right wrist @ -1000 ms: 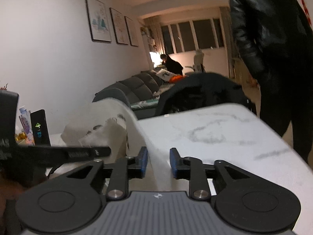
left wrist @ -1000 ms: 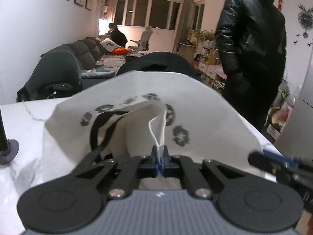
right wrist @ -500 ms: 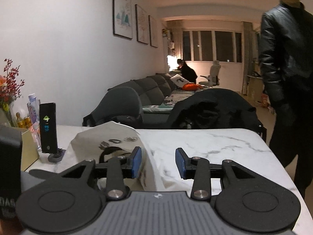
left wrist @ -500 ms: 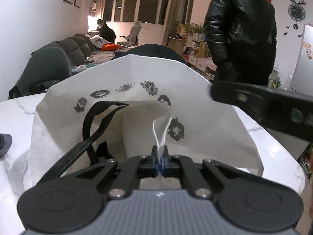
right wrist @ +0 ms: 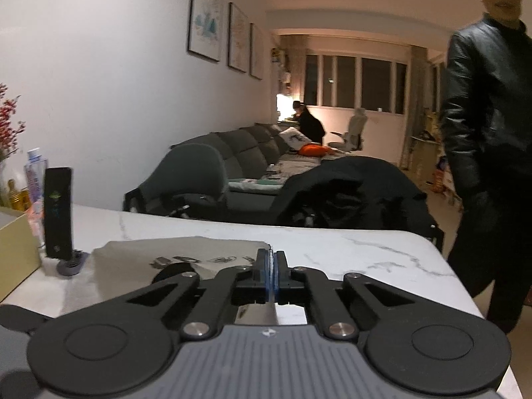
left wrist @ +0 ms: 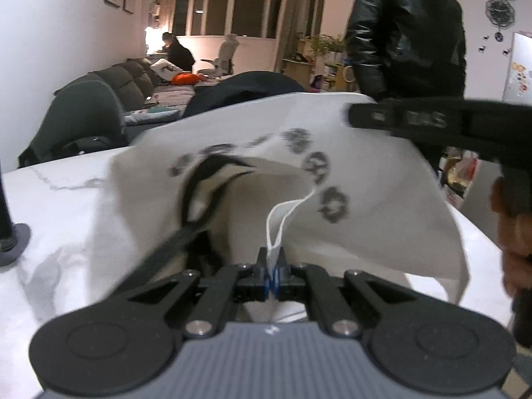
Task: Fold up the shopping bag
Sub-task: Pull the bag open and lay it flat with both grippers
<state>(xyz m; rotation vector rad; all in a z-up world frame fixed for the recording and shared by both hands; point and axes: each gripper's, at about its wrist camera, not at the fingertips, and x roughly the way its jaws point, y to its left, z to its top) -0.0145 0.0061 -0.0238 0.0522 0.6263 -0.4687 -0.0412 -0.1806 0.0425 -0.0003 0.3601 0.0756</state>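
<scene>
Having closed my right gripper (right wrist: 272,267), open a moment ago, onto the shopping bag (left wrist: 382,199), I now pinch its fabric in both, left gripper (left wrist: 272,266) too, above the table's (right wrist: 365,252) middle, ready to fold.

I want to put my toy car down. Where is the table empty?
The marble table is bare right of the shopping bag, out to its rounded edge. Left is crowded: phone on a stand, bottle, box.
</scene>
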